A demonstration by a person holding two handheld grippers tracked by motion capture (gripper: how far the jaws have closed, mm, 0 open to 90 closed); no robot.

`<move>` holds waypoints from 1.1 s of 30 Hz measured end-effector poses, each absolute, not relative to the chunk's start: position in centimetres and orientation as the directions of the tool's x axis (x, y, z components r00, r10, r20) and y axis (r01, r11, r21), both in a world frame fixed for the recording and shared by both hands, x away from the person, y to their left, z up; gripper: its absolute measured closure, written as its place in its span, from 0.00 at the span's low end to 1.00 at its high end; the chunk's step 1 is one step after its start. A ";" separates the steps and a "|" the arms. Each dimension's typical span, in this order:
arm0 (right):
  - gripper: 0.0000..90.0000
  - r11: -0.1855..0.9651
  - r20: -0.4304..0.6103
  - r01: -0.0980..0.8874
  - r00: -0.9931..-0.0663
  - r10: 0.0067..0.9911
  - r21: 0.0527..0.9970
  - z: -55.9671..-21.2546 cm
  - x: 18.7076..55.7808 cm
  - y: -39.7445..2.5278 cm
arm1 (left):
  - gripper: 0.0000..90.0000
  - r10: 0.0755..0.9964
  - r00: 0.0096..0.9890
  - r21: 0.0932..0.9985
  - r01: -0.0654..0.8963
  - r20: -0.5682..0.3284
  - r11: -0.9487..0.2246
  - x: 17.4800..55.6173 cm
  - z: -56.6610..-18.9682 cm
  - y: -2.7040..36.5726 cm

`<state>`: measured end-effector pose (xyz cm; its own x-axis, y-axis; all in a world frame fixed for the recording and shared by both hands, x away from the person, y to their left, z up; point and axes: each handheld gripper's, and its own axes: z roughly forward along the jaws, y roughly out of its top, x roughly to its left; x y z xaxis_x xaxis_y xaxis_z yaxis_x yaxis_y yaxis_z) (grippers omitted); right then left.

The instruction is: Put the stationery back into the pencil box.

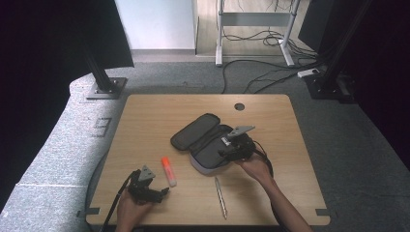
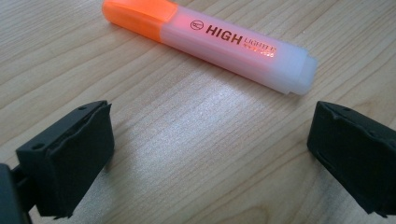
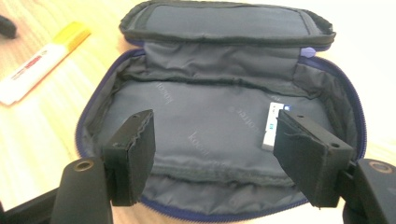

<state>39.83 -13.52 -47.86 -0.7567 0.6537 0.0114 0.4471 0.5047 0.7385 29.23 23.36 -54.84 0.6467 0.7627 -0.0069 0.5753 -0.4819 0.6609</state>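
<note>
On table, case lies unzipped, right gripper spread over it. Highlighter at 12 o'clock of spread left gripper, not grasped. Pen also outside. Packing unfinished.

Bare wood between left gripper jaws, highlighter lying across upper frame just beyond. Pouch mouth wide open under right gripper; small white item against right-hand jaw. Pen lower centre, apart.
</note>
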 end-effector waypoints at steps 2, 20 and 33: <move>0.32 0.511 0.005 0.439 -0.762 0.648 0.739 -47.8 39.4 -13.5 | 0.00 0.763 0.647 0.661 0.575 -0.007 -0.482 29.2 -54.8 23.4; 0.34 0.530 0.006 0.399 -0.803 0.596 0.749 -48.5 35.6 -13.2 | 0.00 0.763 0.647 0.661 0.575 -0.007 -0.482 29.2 -54.8 23.4; 0.39 0.533 0.016 0.390 -0.817 0.576 0.751 -49.2 33.1 -13.2 | 0.00 0.762 0.647 0.661 0.575 -0.006 -0.482 29.2 -54.8 23.4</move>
